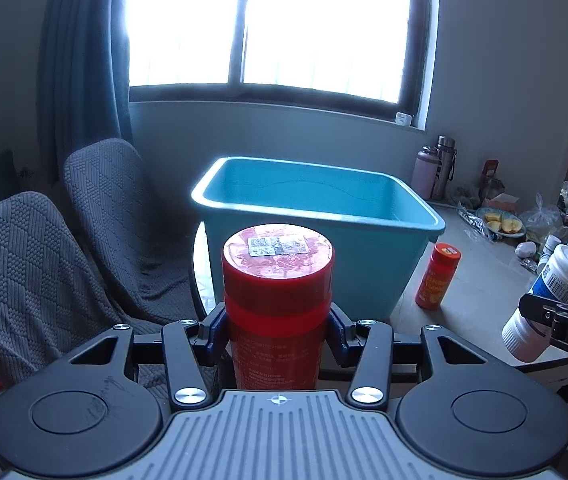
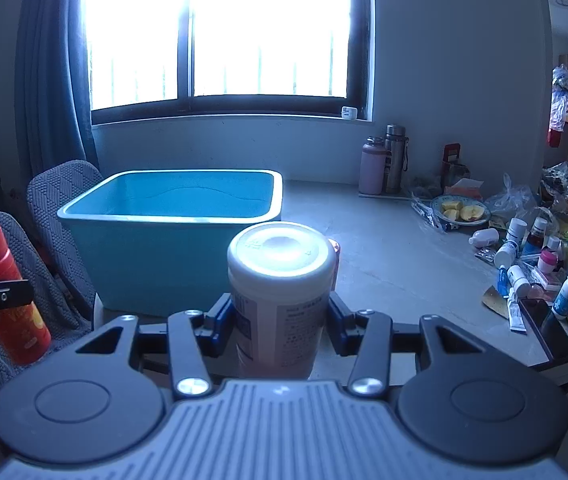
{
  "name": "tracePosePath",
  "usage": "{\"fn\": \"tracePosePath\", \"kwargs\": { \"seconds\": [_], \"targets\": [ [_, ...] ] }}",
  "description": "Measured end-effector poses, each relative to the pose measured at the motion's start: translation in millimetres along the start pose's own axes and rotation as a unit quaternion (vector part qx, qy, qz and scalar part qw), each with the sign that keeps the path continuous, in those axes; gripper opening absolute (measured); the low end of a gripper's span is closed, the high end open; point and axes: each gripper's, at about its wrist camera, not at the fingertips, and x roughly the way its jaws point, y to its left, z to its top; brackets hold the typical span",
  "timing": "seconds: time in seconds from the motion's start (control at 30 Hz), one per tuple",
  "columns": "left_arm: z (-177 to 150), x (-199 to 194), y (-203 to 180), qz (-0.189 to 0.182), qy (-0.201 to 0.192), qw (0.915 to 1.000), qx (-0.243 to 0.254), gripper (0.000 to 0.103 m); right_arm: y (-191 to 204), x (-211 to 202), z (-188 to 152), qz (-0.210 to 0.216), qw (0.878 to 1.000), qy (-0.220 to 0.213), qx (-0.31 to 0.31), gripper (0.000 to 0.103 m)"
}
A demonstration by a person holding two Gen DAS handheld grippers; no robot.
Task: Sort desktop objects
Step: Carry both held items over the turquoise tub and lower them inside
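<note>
- The left gripper [image 1: 275, 330] is clamped on a red jar [image 1: 277, 280], held upright just short of the bin [image 1: 316, 208] ahead.
- The right gripper [image 2: 279, 320] likewise clasps a white jar [image 2: 281, 280]; the bin sits ahead to its left.
- Carrying step, seemingly: next, lift each jar over the rim and release.
- Only the left view shows the orange bottle [image 1: 438, 276] whole, standing beside the bin; the right view alone takes in the clutter [image 2: 532, 264] far right.

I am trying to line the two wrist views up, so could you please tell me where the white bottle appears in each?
Left wrist view: the white bottle sits at the right edge, tilted, clamped in the right gripper.
Right wrist view: it stands at bottom centre.
Shared landmark: the blue tub.
</note>
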Motion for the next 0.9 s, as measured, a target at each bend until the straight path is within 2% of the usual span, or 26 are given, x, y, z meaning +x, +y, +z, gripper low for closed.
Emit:
{"fn": "tracePosePath", "kwargs": {
  "seconds": [0.23, 0.5, 0.67, 0.9],
  "targets": [
    [41.6, 9.1, 4.5, 0.008, -0.015, 0.9999, -0.002, 0.050, 8.9, 7.8, 35.1, 0.014, 1.000, -0.020, -0.011, 0.048],
    [101.5, 48.0, 7.5, 0.014, -0.038, 0.9991, -0.008, 0.050, 19.1, 46.2, 80.9, 0.050, 0.997, -0.053, -0.019, 0.048],
    [136.8, 85.1, -2.6, 0.022, -0.049, 0.9985, 0.007, 0.050, 25.1, 88.1, 104.8, 0.066, 0.996, -0.064, -0.022, 0.048],
    [153.0, 160.5, -13.2, 0.029, -0.011, 0.9995, 0.006, 0.050, 40.4, 151.2, 111.9, 0.095, 0.994, -0.036, -0.043, 0.048]
  ]
}}
